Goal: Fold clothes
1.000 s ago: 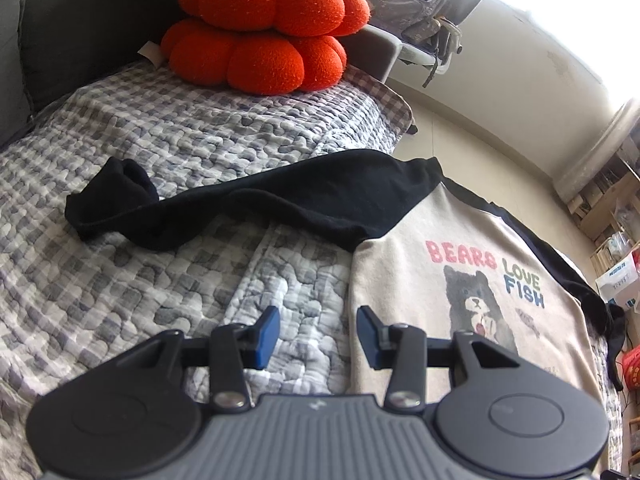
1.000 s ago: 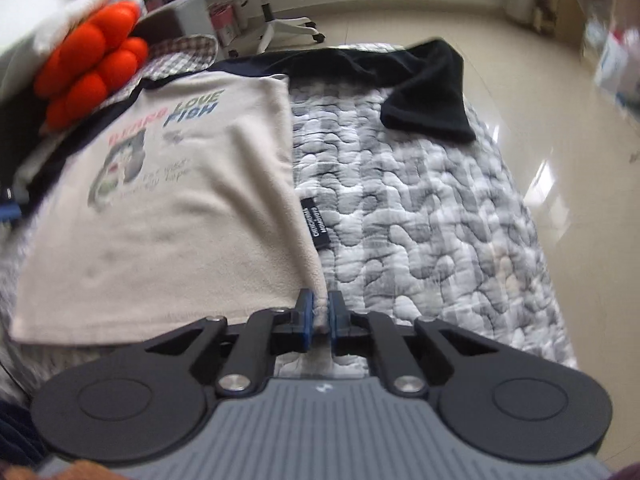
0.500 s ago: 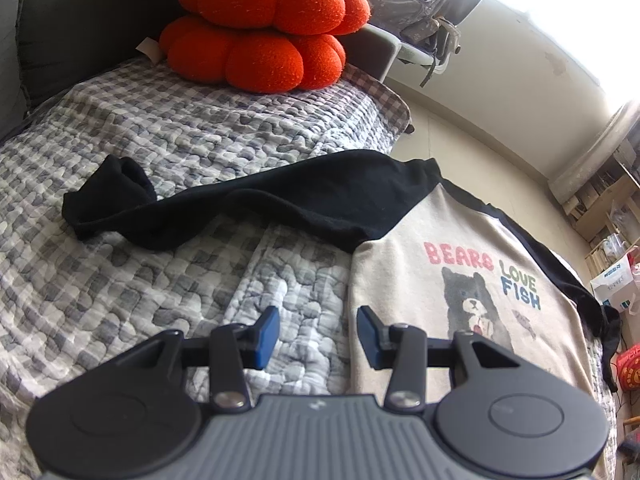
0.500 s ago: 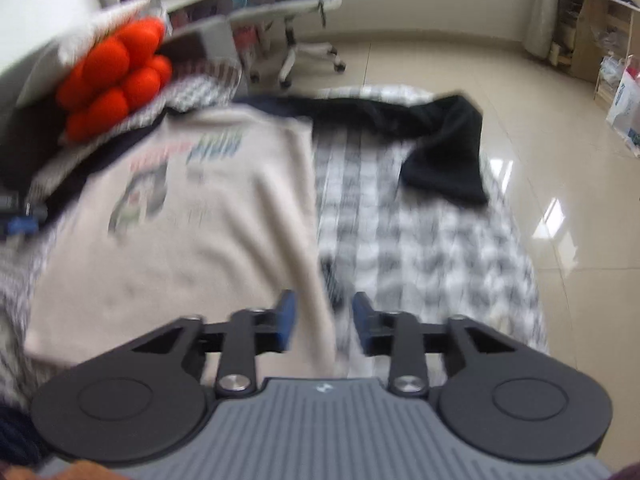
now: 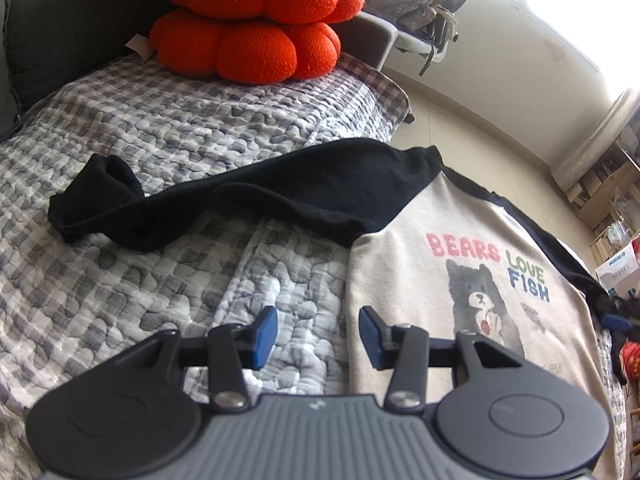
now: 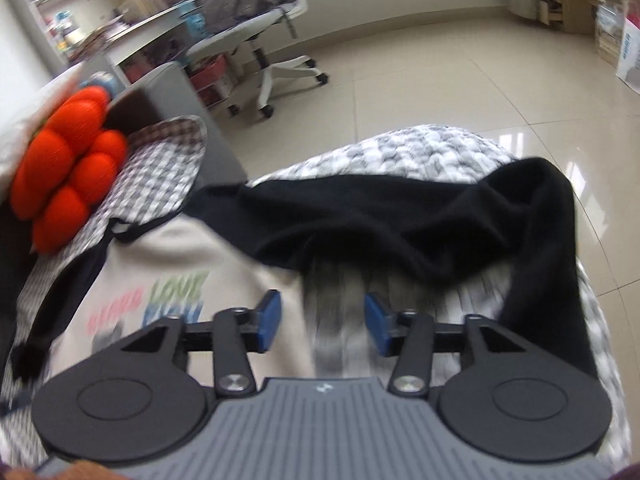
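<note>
A cream shirt point(image 5: 448, 292) with black sleeves and a bear print lies flat on the grey quilted bedspread point(image 5: 120, 280). One black sleeve point(image 5: 248, 204) stretches out to the left across the quilt. My left gripper point(image 5: 318, 330) hovers open over the shirt's side edge, nothing between its blue pads. In the right wrist view the shirt point(image 6: 192, 264) lies at the left and its other black sleeve point(image 6: 420, 220) drapes toward the bed's edge. My right gripper point(image 6: 322, 322) is above the quilt just short of that sleeve, jaws opening and empty. That view is blurred.
Two orange pumpkin cushions point(image 5: 256, 16) are stacked at the head of the bed by a dark headboard. A white office chair point(image 6: 260, 40) and a cluttered desk stand on the tiled floor point(image 6: 460, 80) beyond the bed. Boxes and shelves line the far wall.
My right gripper let go of the shirt's hem, opened, and swept forward along the bed to the black sleeve. The left gripper stayed nearly still, open.
</note>
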Tool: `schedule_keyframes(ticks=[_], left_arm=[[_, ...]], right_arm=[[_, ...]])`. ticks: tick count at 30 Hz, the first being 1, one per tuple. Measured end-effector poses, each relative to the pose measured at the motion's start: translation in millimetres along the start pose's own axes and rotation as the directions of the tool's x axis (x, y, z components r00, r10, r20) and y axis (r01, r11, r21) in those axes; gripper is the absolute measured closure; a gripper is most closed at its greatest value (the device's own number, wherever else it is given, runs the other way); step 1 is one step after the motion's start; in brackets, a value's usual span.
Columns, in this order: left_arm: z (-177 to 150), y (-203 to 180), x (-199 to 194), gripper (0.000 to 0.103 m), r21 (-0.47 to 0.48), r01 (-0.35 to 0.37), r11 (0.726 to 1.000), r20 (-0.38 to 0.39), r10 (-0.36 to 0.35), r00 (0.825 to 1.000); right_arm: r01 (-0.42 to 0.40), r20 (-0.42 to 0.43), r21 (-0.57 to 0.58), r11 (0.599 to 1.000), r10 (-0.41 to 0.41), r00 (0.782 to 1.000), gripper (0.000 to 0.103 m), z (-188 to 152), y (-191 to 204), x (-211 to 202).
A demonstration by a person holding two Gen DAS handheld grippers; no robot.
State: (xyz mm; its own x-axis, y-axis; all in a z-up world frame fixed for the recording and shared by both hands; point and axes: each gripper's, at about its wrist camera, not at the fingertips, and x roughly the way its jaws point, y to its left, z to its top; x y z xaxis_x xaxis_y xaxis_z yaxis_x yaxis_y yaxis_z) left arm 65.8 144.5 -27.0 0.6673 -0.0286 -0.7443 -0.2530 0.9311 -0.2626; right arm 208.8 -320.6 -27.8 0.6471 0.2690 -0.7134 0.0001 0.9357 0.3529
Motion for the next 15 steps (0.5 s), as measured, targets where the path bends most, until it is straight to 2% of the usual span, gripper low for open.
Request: schedule_keyframes(ticks=[7, 8, 9, 11, 15], left_arm=[[1.9, -0.8, 6.4, 0.057, 0.007, 0.0, 1.0, -0.006, 0.0, 1.0], [1.9, -1.5, 6.9, 0.057, 0.01, 0.0, 1.0, -0.006, 0.0, 1.0], [1.9, -2.1, 7.2, 0.057, 0.013, 0.0, 1.0, -0.006, 0.0, 1.0], [1.8, -3.2, 7.1, 0.057, 0.018, 0.001, 1.0, -0.005, -0.001, 1.0], [0.5, -4.8, 6.4, 0.057, 0.026, -0.002, 1.0, -0.003, 0.002, 1.0]], right_arm=[[0.094, 0.072, -0.015, 0.995, -0.093, 0.993, 0.044, 11.0, 0.3, 32.2], [0.112, 0.081, -0.025, 0.993, -0.109, 0.991, 0.047, 12.1, 0.8, 34.0], [0.129, 0.089, -0.034, 0.991, -0.125, 0.988, 0.062, 13.3, 1.3, 35.8], [0.153, 0.099, -0.056, 0.987, -0.147, 0.984, 0.08, 14.5, 1.3, 39.0], [0.17, 0.145, -0.073, 0.983, -0.158, 0.977, 0.092, 17.2, 1.9, 29.9]])
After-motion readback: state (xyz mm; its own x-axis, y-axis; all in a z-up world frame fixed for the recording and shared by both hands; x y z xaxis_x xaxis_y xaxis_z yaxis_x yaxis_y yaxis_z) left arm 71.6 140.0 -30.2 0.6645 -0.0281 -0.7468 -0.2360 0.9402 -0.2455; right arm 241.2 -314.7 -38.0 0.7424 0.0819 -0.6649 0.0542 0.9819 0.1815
